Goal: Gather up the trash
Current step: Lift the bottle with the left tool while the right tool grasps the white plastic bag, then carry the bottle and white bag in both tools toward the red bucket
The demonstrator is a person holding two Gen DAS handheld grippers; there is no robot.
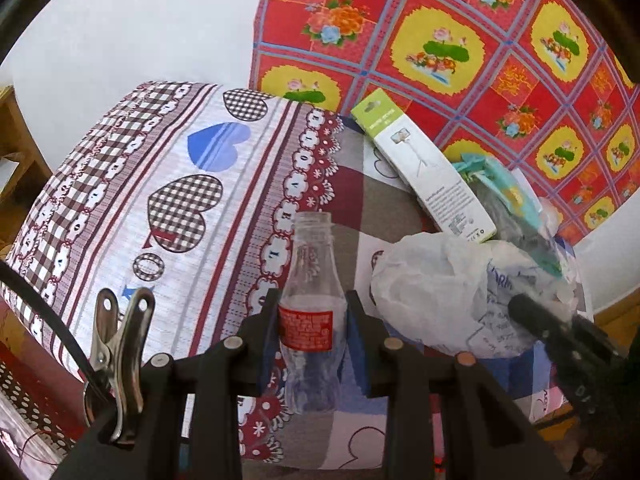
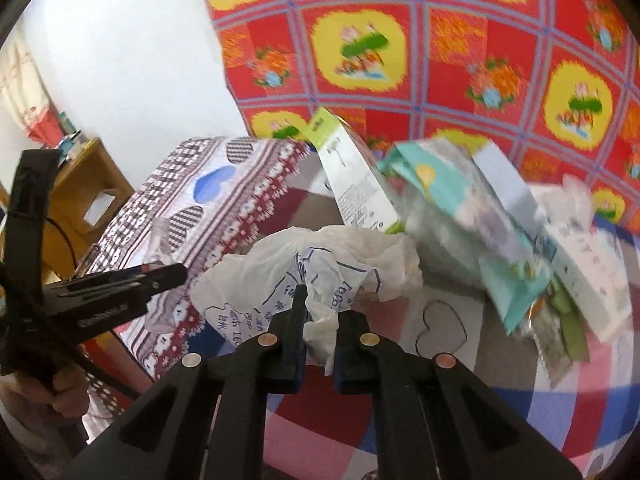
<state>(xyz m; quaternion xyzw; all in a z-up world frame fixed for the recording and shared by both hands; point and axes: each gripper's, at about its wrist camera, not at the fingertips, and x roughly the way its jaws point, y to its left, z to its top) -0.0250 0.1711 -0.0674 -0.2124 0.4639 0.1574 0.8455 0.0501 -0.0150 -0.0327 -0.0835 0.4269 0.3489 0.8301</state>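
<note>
Your left claw (image 1: 313, 312) is clamped around an empty clear plastic bottle (image 1: 311, 280) with a red label, its neck pointing away from you, over the patterned bed (image 1: 208, 208). Your right claw (image 2: 320, 320) is clenched on a fold of the crumpled white plastic bag (image 2: 320, 264) with blue print. Just beyond the bag lie a long white-and-green box (image 2: 352, 176) and teal wrappers (image 2: 460, 208), piled together on the bed. Behind them hangs a red floral cloth (image 2: 440, 40).
</note>
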